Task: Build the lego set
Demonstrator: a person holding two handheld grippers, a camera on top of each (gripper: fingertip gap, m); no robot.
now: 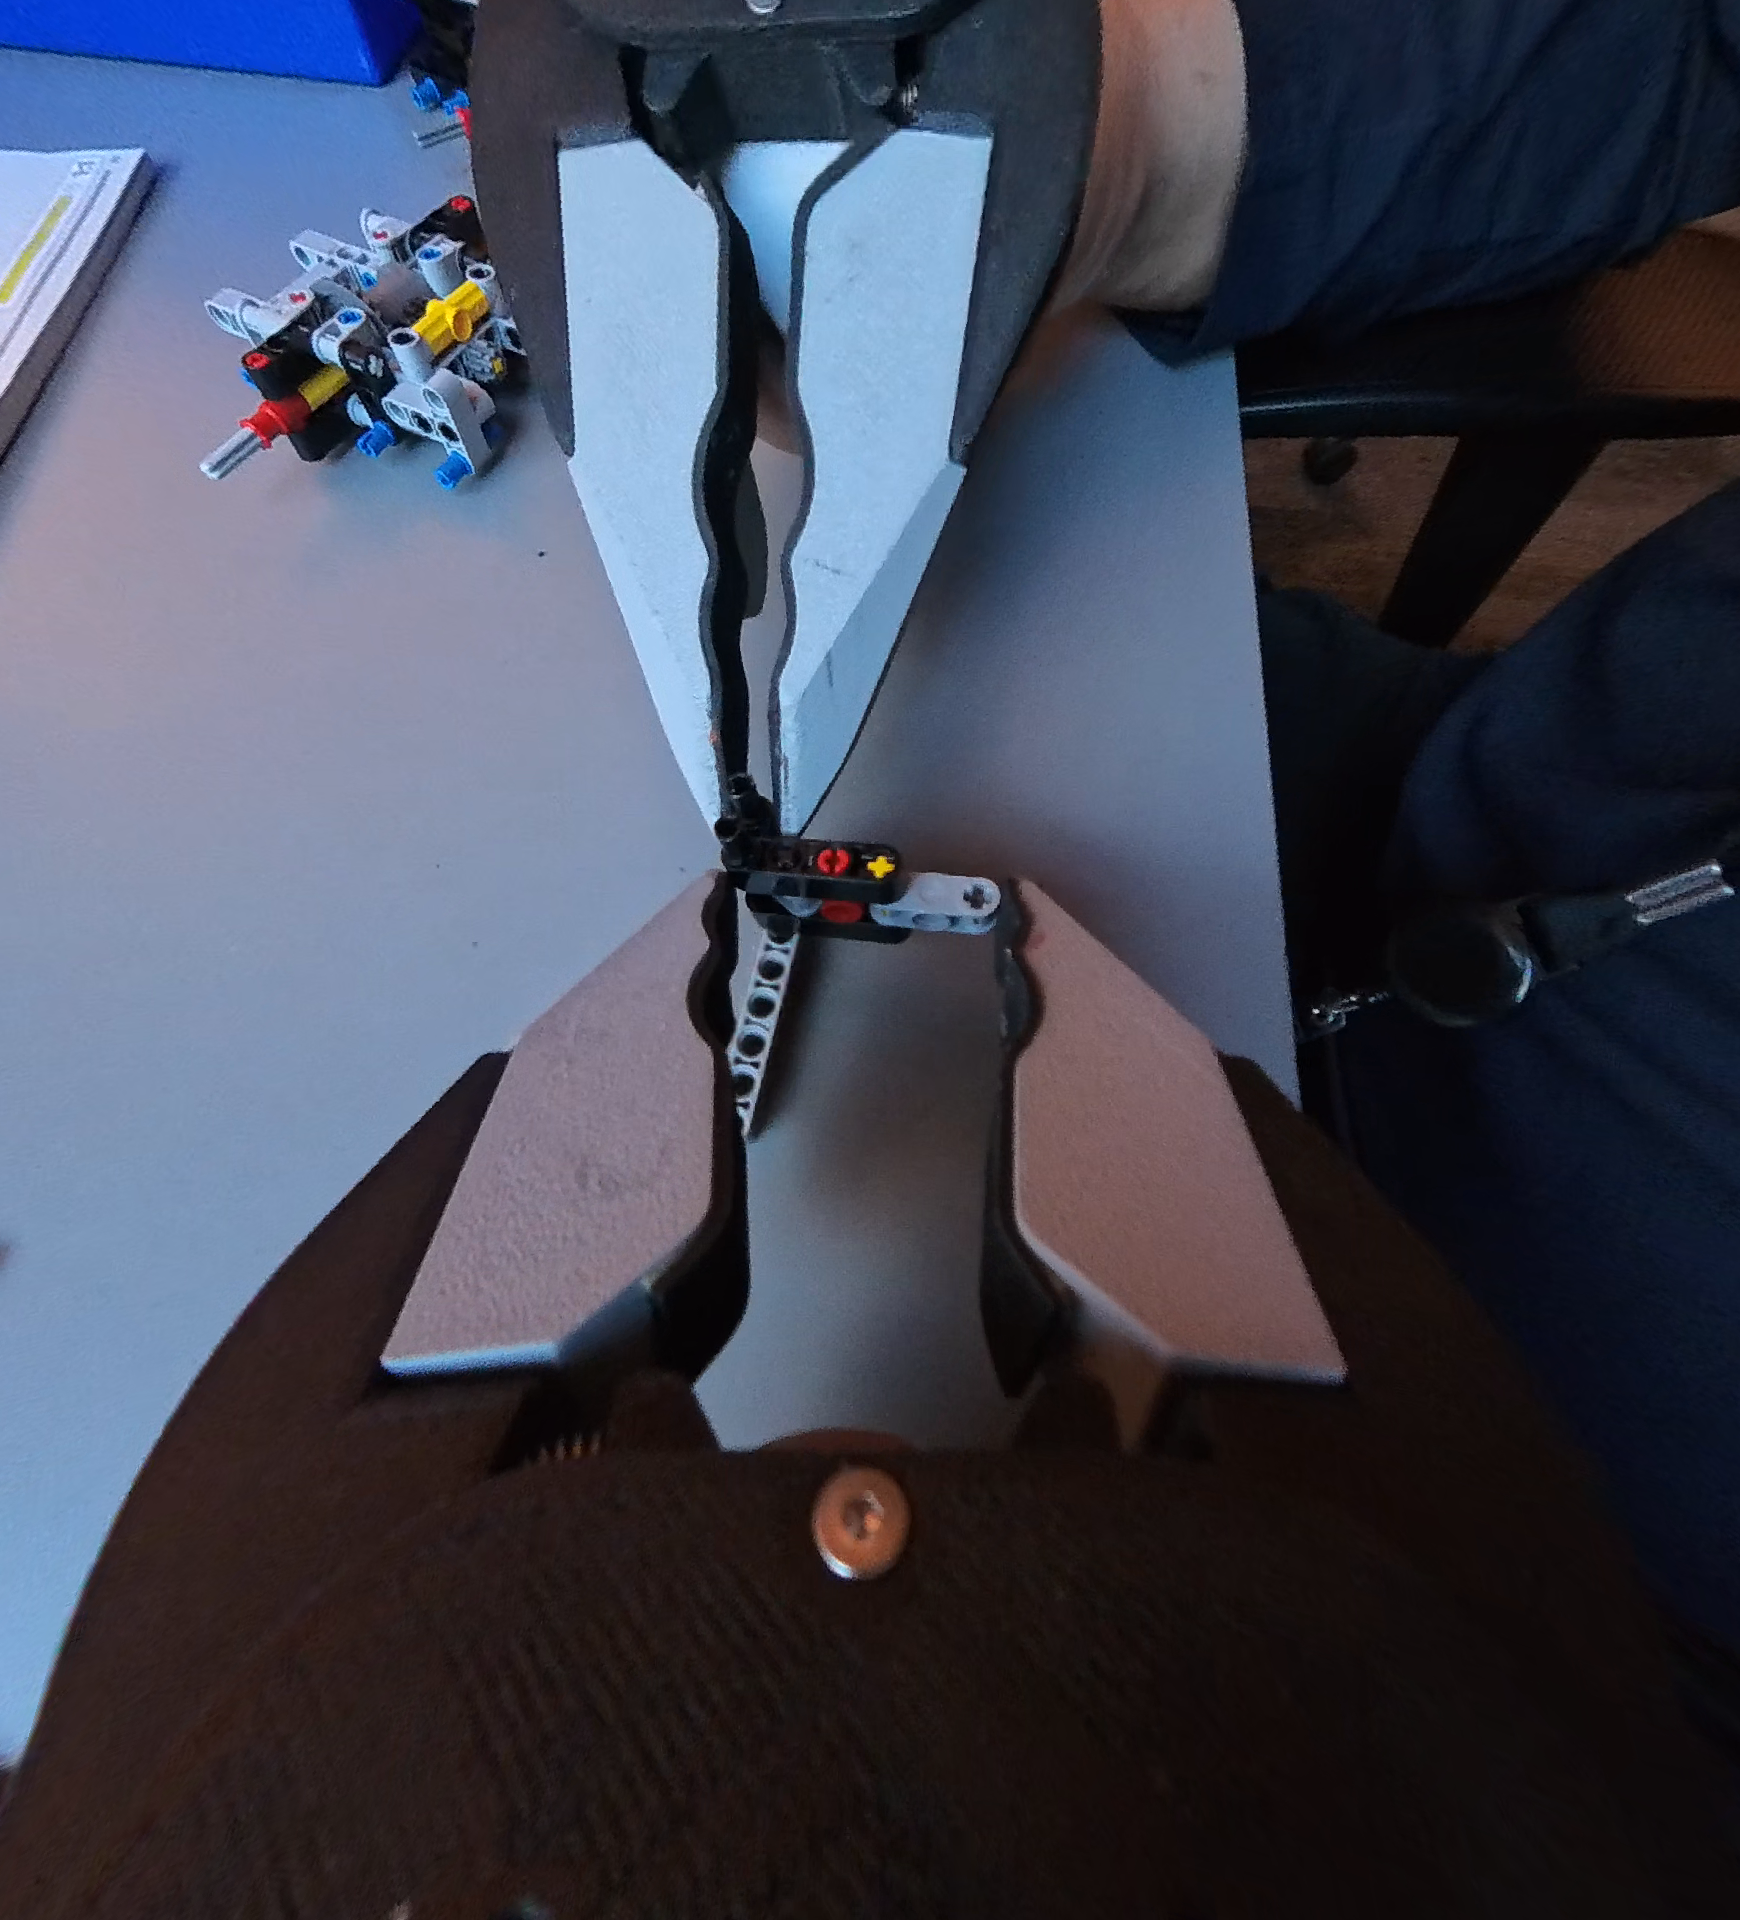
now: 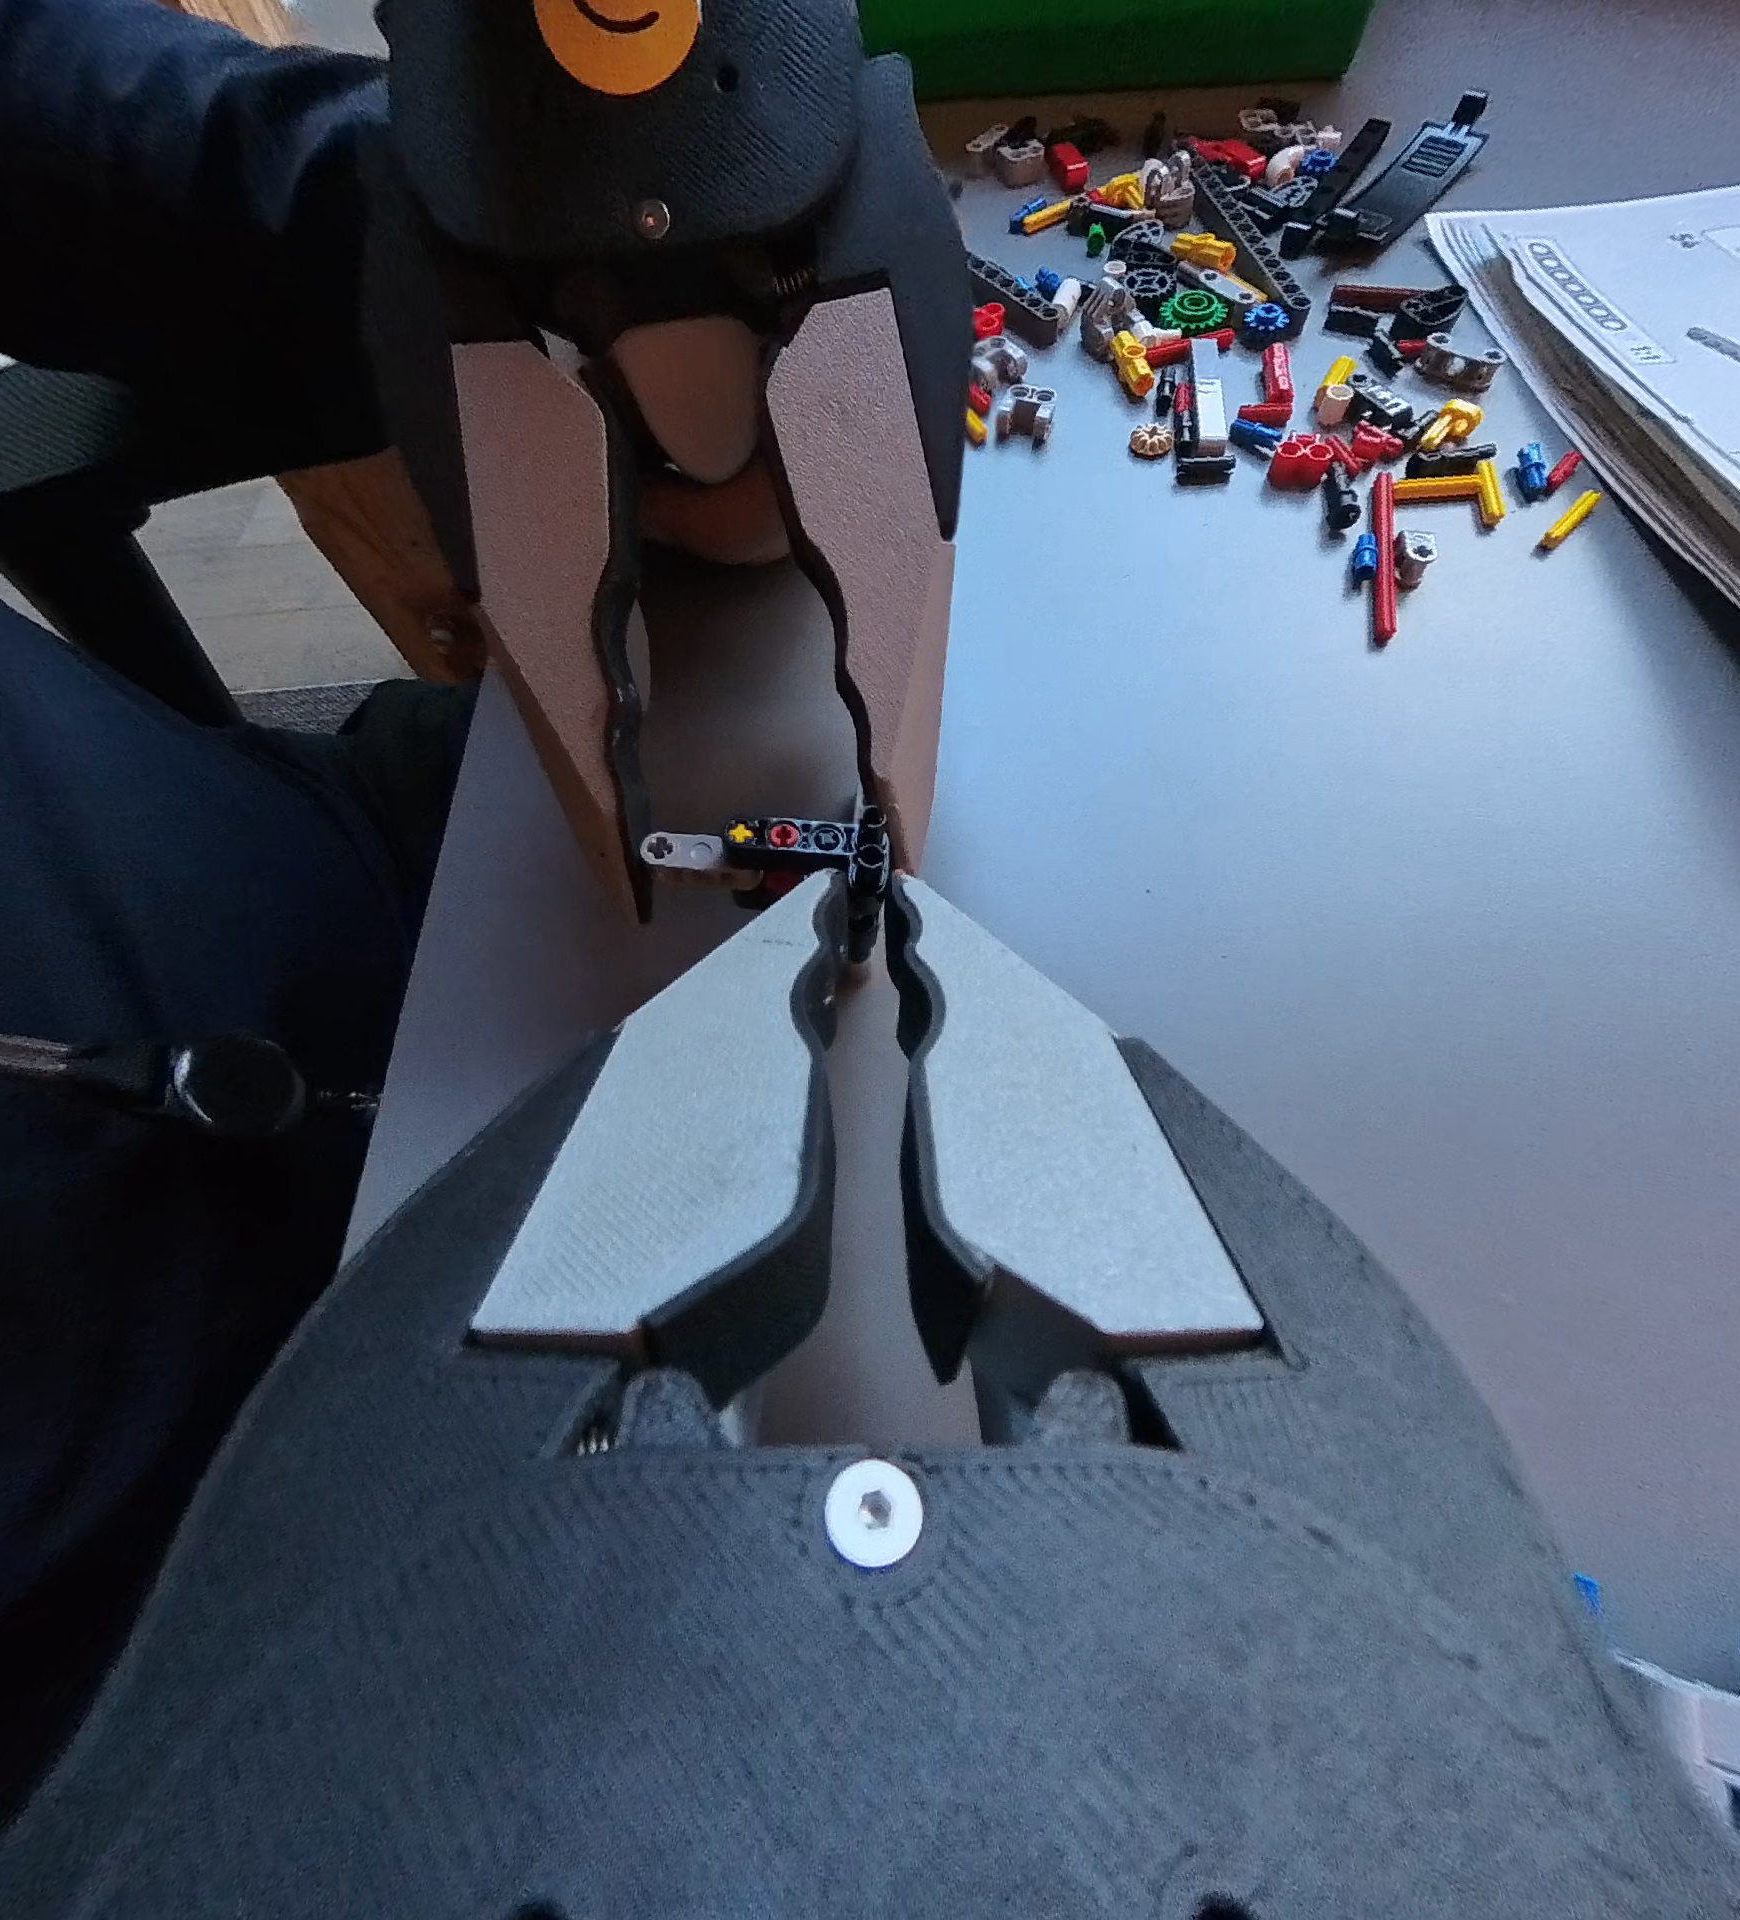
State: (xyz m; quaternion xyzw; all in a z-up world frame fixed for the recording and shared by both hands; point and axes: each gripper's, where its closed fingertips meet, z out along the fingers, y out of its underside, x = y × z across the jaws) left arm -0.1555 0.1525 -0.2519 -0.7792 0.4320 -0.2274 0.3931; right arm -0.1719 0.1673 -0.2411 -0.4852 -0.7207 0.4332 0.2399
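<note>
Plainly light and rigid, the small brick assembly (image 1: 824,883) spans the left hand-held gripper (image 1: 861,894)'s spread fingers; the right hand-held gripper (image 2: 871,904) pinches its black connector (image 2: 868,862).

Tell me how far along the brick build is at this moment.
Done: a larger sub-assembly sits apart on the table. In hand: the left gripper holds a small black-and-grey assembly while the right gripper pinches a black connector at its end. Left: a big pile of loose parts lies beside the instruction sheets, so much probably remains.

No legible text; printed booklet (image 2: 1676,343) pages too blurred to read
</note>
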